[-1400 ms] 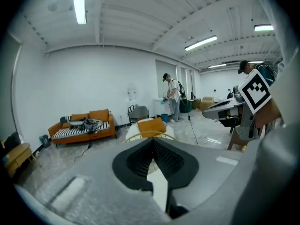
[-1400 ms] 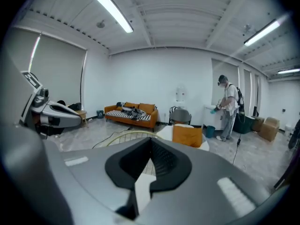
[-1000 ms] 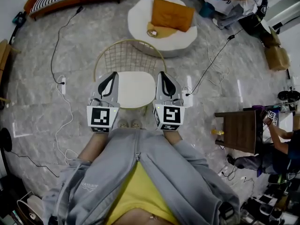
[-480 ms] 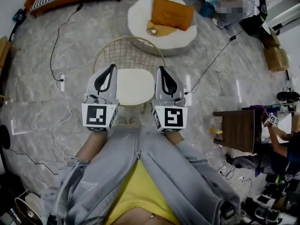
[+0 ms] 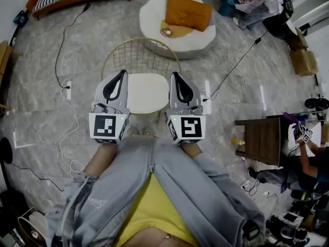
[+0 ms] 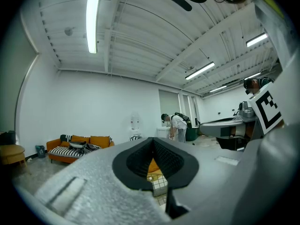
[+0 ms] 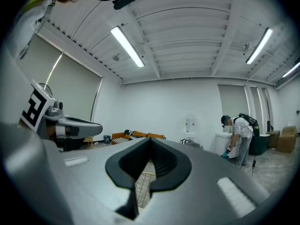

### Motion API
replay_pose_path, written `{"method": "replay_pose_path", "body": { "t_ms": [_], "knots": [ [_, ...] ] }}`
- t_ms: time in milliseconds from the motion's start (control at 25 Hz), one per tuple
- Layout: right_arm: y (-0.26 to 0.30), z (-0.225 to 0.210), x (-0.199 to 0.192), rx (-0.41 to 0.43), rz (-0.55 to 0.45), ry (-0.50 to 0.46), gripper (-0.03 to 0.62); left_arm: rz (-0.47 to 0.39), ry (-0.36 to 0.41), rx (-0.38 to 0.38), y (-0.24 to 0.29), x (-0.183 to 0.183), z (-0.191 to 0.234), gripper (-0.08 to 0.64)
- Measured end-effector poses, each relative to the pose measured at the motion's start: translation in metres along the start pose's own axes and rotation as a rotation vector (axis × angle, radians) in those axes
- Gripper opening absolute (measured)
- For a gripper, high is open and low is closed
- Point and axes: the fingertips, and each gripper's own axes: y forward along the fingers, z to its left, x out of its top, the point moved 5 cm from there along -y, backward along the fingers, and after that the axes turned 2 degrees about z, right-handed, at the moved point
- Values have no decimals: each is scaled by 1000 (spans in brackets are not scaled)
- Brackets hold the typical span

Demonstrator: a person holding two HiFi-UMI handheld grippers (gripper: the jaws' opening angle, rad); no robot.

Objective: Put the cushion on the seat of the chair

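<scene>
Left gripper (image 5: 122, 74): fingers (image 5: 115, 89) fully closed, nothing held, pointing level. They sit just left of the white seat (image 5: 148, 91) of the gold wire chair (image 5: 139, 55).

Right gripper (image 5: 174, 76): also closed tight and empty, level, just right of the seat. The seat lies between the two pairs of fingers and a bit below them.

The orange cushion (image 5: 188, 13) is not on the seat. It lies well ahead of both fingertips, past the chair back and slightly to the right gripper's side, leaning on a white round pouf (image 5: 154, 14). A yellow cloth (image 5: 177, 33) sits at its near edge.

Doing the step well, as I judge it:
- Open both pairs of fingers before reaching the cushion.
- Go over or around the wire back so the tips don't snag.
- Pinch the cushion at opposite edges, left and right, because it's soft and will sag from one corner.
- Keep clear of the cloth so only the cushion gets pinched.
- Set it flat and centred between the chair's sides.

Hard to make out:
- Can't tell whether the white seat surface is a pad or the bare seat.
- A small round thing (image 5: 166, 35) on the cloth is too small to identify.
- Both gripper views are mostly filled by their own closed fingers. Only a sliver of wire grid shows through the notch, plus some orange on the left.
- The chair legs and the front seat edge are hidden under the grippers and the person's body.
</scene>
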Motion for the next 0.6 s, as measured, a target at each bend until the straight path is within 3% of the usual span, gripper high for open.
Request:
{"method": "replay_pose_path", "body": {
  "t_ms": [600],
  "knots": [
    [-8, -12, -14, 11, 20, 24, -2, 10, -7, -3, 2, -10, -15, 8]
  ]
}}
